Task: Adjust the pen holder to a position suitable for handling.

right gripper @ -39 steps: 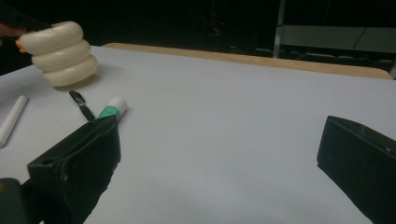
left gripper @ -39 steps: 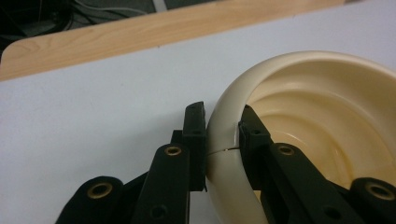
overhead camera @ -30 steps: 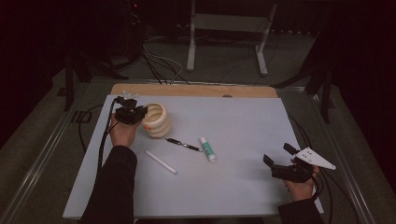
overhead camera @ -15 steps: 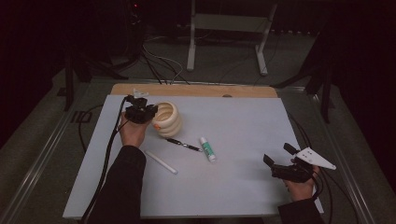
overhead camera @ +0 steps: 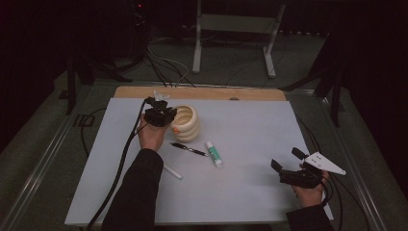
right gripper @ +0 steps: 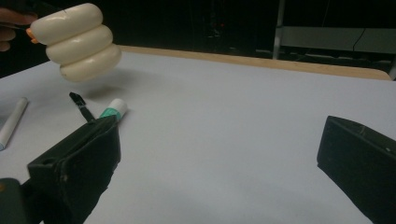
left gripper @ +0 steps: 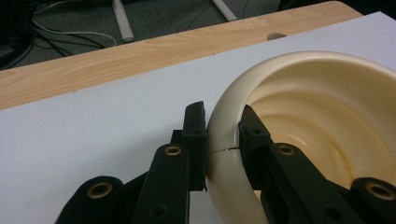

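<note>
A cream ribbed pot (overhead camera: 187,123) hangs tilted a little above the white table (overhead camera: 250,130), over its own shadow. My left gripper (overhead camera: 161,115) is shut on the pot's rim; in the left gripper view one jaw sits outside and one inside the wall of the pot (left gripper: 327,107), with the gripper (left gripper: 223,126) pinching it. At the front right my right gripper (overhead camera: 287,160) stands open with nothing between its jaws. From the right gripper (right gripper: 219,154) the pot (right gripper: 74,42) is up at the far left.
A black pen (overhead camera: 188,149), a green-capped glue stick (overhead camera: 214,154) and a white marker (overhead camera: 172,172) lie on the table in front of the pot. A wooden strip (overhead camera: 207,93) runs along the far edge. Cables and a metal stand are on the floor behind.
My left hand has carried the pot to the right across the table. The right hand has not moved.
</note>
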Action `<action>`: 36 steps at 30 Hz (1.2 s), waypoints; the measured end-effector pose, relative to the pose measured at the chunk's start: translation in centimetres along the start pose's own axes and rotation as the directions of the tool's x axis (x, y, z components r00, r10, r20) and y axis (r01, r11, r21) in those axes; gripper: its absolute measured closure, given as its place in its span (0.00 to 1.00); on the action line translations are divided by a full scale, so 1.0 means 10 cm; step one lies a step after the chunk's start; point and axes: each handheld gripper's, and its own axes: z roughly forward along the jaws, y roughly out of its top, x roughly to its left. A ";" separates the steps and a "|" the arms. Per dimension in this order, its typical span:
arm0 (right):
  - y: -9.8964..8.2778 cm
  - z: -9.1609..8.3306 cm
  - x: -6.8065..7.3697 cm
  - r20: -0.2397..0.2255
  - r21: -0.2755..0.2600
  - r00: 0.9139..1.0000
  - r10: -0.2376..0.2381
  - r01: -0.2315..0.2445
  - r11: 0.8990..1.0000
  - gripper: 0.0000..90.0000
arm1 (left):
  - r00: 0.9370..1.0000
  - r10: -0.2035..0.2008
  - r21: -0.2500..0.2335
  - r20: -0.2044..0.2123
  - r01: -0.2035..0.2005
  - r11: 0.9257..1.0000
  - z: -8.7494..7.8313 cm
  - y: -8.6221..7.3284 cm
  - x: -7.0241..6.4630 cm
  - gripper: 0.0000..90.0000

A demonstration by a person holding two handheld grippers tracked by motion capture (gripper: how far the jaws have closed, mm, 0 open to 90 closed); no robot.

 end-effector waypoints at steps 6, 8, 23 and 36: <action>0.00 0.00 0.00 0.000 -0.001 1.000 0.002 -0.002 1.000 0.00 | 1.000 0.008 0.010 -0.005 -0.008 1.000 0.10 0.00 -0.12 0.87; 0.00 0.00 0.00 -0.001 -0.001 1.000 0.002 -0.002 1.000 0.00 | 1.000 0.015 0.019 -0.006 -0.014 1.000 0.14 -0.01 -0.16 0.87; 0.00 0.00 0.00 -0.003 -0.002 1.000 0.004 -0.004 1.000 0.00 | 0.998 0.056 0.073 -0.020 -0.055 0.996 0.33 -0.10 -0.26 0.86; 0.00 0.00 -0.01 -0.005 -0.004 1.000 0.009 -0.009 1.000 0.00 | 0.998 0.058 0.080 -0.017 -0.056 0.995 0.38 -0.09 -0.31 0.85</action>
